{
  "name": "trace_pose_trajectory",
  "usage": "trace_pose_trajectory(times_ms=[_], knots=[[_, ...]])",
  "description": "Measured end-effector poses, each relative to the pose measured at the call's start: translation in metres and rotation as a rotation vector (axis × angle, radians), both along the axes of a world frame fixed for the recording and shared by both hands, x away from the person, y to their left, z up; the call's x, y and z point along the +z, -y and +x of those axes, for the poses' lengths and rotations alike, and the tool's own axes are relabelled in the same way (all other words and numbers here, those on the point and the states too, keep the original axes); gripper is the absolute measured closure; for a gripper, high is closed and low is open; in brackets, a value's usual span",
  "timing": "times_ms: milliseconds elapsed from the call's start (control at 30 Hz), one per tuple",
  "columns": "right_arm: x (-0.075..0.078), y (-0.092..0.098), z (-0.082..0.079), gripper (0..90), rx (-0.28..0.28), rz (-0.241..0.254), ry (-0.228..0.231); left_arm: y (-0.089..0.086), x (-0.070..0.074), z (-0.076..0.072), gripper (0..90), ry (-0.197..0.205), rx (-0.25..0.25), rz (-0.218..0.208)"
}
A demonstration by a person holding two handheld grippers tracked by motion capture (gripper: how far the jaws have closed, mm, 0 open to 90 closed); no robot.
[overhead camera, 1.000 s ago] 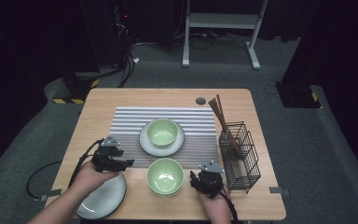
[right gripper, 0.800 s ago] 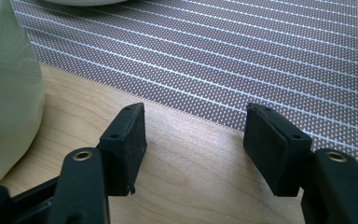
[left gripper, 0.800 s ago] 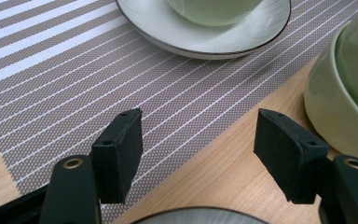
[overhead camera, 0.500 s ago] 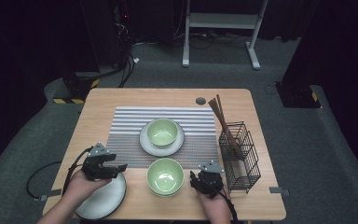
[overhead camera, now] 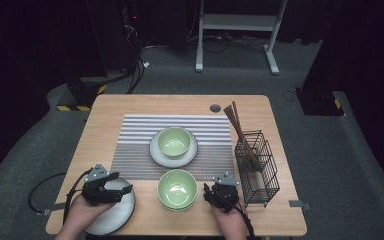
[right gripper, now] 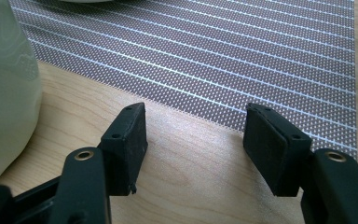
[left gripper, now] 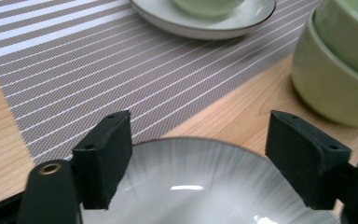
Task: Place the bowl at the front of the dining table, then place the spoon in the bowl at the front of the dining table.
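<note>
Here the left gripper (overhead camera: 122, 189) hung directly over the grey plate (left gripper: 191, 186).
Its jaws, just widened, straddled the plate's far rim without touching; the right gripper (overhead camera: 214, 190), open and empty, rested well apart.

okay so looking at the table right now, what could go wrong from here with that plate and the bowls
The left gripper hovers over the grey plate, jaws just opened, nothing between them; that plate lies near the table's front edge and a nudge might slide it off. The stacked green bowls sit close beside it, so a sideways swing could knock them. The right gripper waits open by those bowls.
</note>
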State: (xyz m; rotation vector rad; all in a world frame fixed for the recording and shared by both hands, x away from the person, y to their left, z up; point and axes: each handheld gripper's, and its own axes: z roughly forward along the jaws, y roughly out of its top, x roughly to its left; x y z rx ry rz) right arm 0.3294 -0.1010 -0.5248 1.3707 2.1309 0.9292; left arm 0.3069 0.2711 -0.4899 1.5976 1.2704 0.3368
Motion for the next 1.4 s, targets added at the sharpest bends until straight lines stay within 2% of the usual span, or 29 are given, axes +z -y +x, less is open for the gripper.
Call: trace_pose_trajectory(times_ms=[33, 133, 200, 333, 400, 433, 500, 533, 567, 633, 800, 867, 1000, 1133, 1267, 1400], knots=[[0.000, 0.000, 0.000, 39.1, 0.000, 0.000, 0.000, 0.000, 0.000, -0.001, 21.8, -0.002, -0.006, -0.008], [0.000, 0.000, 0.000, 38.5, -0.001, 0.000, 0.001, -0.001, -0.001, -0.005, 21.3, 0.022, -0.037, 0.018], [0.000, 0.000, 0.000, 38.4, -0.002, -0.002, -0.003, -0.004, -0.001, -0.006, 21.4, 0.028, -0.042, 0.016], [0.001, 0.001, -0.001, 38.1, -0.018, 0.008, 0.003, -0.010, 0.000, -0.009, 19.3, 0.043, -0.060, 0.008], [0.002, 0.001, -0.002, 38.4, -0.017, 0.007, 0.019, -0.012, 0.001, -0.011, 19.0, 0.061, -0.053, -0.021], [0.002, 0.001, -0.002, 38.4, -0.017, 0.007, 0.019, -0.012, 0.001, -0.011, 18.5, 0.061, -0.053, -0.021], [0.008, -0.002, -0.005, 40.1, -0.008, 0.009, 0.049, -0.015, 0.000, -0.013, 16.8, 0.063, -0.065, -0.019], [0.008, -0.002, -0.005, 40.1, -0.008, 0.009, 0.049, -0.015, 0.000, -0.013, 16.8, 0.063, -0.065, -0.019], [0.013, -0.005, -0.006, 40.0, 0.000, 0.017, 0.076, -0.015, -0.002, -0.013, 16.7, 0.049, -0.077, -0.019], [0.018, -0.007, -0.008, 40.1, 0.001, 0.026, 0.100, -0.014, -0.003, -0.015, 15.4, 0.050, -0.088, -0.011], [0.027, -0.013, -0.015, 40.7, 0.010, 0.058, 0.158, -0.010, -0.001, -0.017, 14.4, 0.059, -0.085, -0.001], [0.030, -0.013, -0.017, 40.0, 0.018, 0.068, 0.174, -0.008, -0.002, -0.017, 14.4, 0.057, -0.080, -0.008], [0.035, -0.011, -0.019, 39.0, 0.022, 0.083, 0.201, -0.006, -0.004, -0.017, 14.4, 0.051, -0.080, 0.018], [0.042, -0.008, -0.021, 39.1, 0.014, 0.102, 0.220, -0.004, -0.003, -0.018, 14.4, 0.059, -0.074, 0.015], [0.048, -0.007, -0.024, 41.9, 0.011, 0.110, 0.237, -0.005, -0.004, -0.018, 14.5, 0.052, -0.077, 0.022], [0.056, -0.007, -0.027, 41.9, 0.015, 0.104, 0.275, -0.007, -0.003, -0.018, 14.5, 0.053, -0.067, 0.011]])
